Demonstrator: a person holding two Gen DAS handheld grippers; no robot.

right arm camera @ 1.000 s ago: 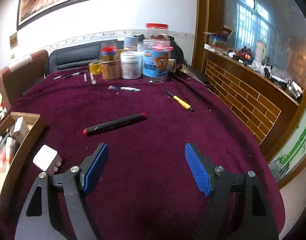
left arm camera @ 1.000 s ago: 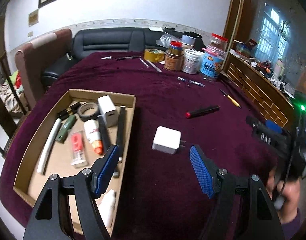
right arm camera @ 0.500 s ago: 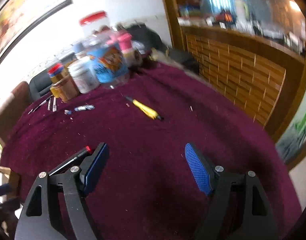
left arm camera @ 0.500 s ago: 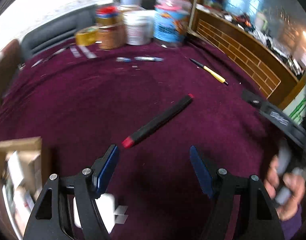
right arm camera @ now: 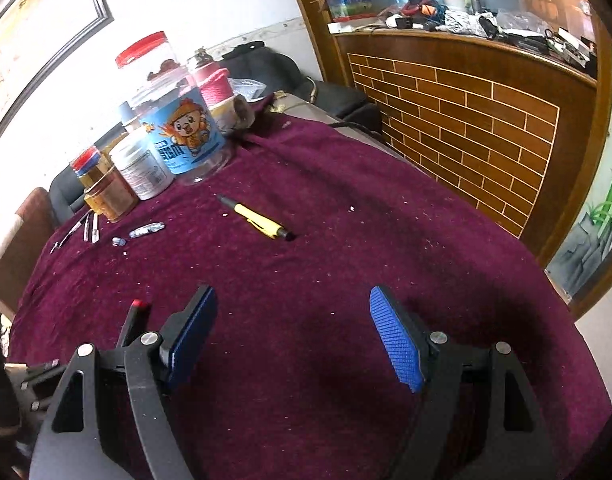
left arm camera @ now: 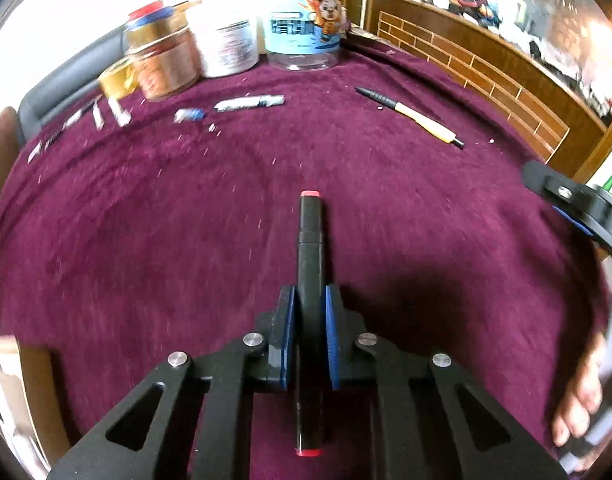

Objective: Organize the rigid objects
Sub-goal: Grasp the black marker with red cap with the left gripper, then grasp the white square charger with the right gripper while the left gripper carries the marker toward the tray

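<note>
Left claw (left arm camera: 309, 304) has clamped the marker (left arm camera: 310, 248) on maroon tablecloth (left arm camera: 145, 220).

No text is legible; the blue label on the clear jar (right arm camera: 181, 136) shows only blurred characters

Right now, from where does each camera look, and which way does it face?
Left wrist: sits behind the left gripper, facing down over the table at the black marker it grips; a hand shows right.
Right wrist: sits behind the open right gripper, facing the jars.
Both share the yellow pen and marker.
</note>
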